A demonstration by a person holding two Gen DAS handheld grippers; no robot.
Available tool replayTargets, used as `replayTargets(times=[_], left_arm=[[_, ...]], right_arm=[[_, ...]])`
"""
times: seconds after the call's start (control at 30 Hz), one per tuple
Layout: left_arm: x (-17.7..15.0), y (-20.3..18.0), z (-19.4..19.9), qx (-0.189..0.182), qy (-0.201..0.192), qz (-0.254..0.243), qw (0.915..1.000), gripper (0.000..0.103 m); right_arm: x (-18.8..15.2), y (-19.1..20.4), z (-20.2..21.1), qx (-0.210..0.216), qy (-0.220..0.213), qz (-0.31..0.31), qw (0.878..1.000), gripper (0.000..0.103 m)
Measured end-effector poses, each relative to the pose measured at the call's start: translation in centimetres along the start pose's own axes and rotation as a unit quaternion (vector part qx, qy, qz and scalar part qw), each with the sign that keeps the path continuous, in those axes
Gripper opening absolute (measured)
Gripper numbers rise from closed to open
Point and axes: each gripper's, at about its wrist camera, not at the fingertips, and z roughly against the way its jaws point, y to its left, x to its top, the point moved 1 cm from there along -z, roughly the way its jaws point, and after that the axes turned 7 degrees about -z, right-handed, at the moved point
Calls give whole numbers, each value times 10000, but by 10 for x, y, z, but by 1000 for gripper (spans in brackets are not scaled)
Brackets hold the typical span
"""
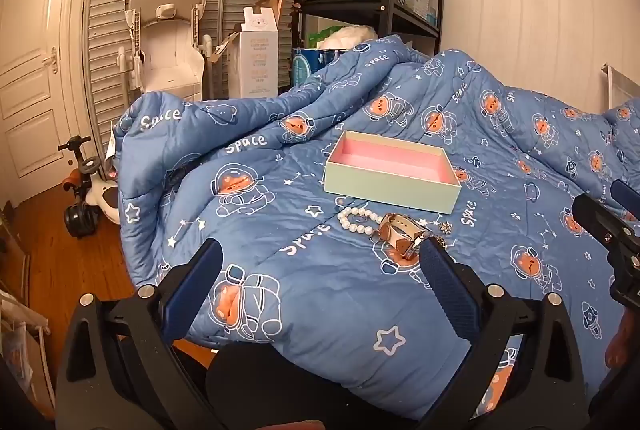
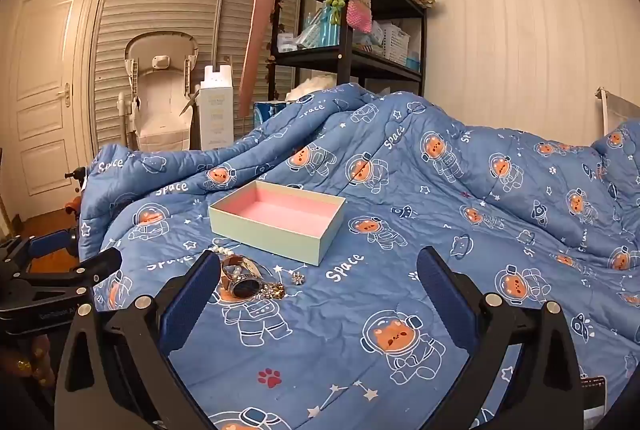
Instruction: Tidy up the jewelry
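With both the left tool (image 1: 320, 270) and right tool (image 2: 320, 278) spread wide and empty above the bed's quilt (image 1: 500, 158), the jewelry, a pearl bracelet (image 1: 358, 220) touching a watch (image 1: 402, 236) beside small sparkly pieces (image 1: 445, 227), lies just before the empty open box (image 1: 390, 186), so take one piece, closing low without snagging fabric.

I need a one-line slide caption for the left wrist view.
Open left gripper above a space-print quilt, near pearl bracelet, watch and empty pink-lined box.
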Motion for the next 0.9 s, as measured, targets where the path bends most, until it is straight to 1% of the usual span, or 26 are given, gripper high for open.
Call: replayTargets(times=[0.77,0.9], left_arm=[[0,0,0,-8,34,7,10000,97],[-5,1,-3,-8,33,5,10000,97]], right_arm=[[-2,1,0,-12,40,10,10000,96],[-2,-1,-1,-17,47,9,10000,96]])
